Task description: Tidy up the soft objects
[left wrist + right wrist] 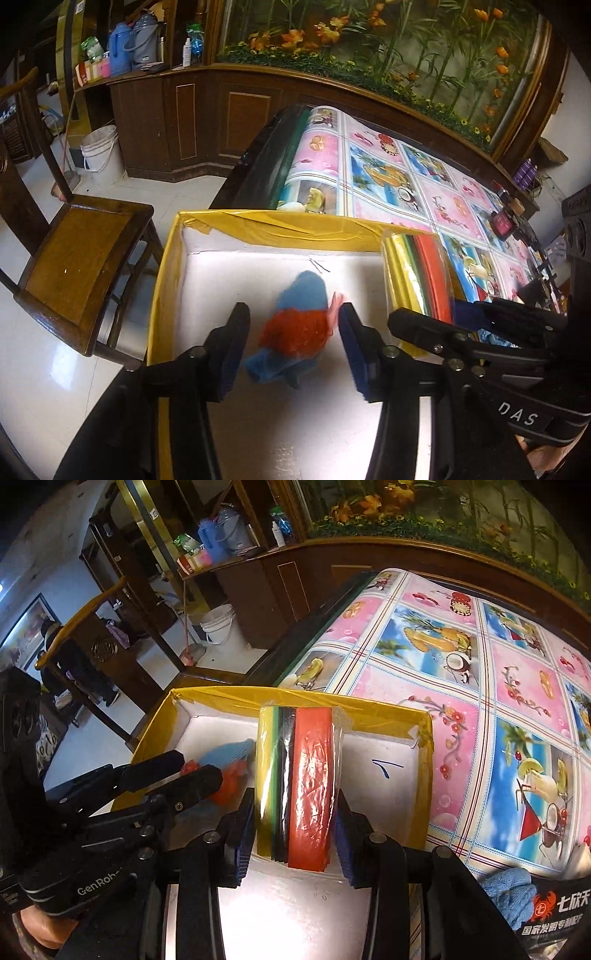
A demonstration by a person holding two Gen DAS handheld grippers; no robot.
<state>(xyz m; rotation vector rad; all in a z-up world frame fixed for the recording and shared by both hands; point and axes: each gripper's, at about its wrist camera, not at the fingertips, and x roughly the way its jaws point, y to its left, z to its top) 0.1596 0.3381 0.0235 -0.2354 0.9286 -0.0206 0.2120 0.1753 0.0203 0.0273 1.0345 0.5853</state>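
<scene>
Yellow tape edged the open cardboard box (166, 266), whose pale inside floor lay under both grippers. The left gripper (291, 343) hung over the box with its jaws parted wide, and the blue pads stood clear on either side of a fuzzy blue and red bundle (295, 325). That bundle lay on the box floor, blurred, so whether it had quite settled there was hard to tell; neither pad touched it. The right gripper (295, 830) held a plastic-wrapped pack of coloured sheets (299, 775) upright between its jaws, yellow at one face and red at the other, with the pads set against its two sides, though the grip looked light. The pack stood on edge inside the box, just beside the bundle. A light blue knitted cloth (506, 890) lay outside the box on the patterned tablecloth (480, 664). A wooden chair (81, 266) stood beside the box.
</scene>
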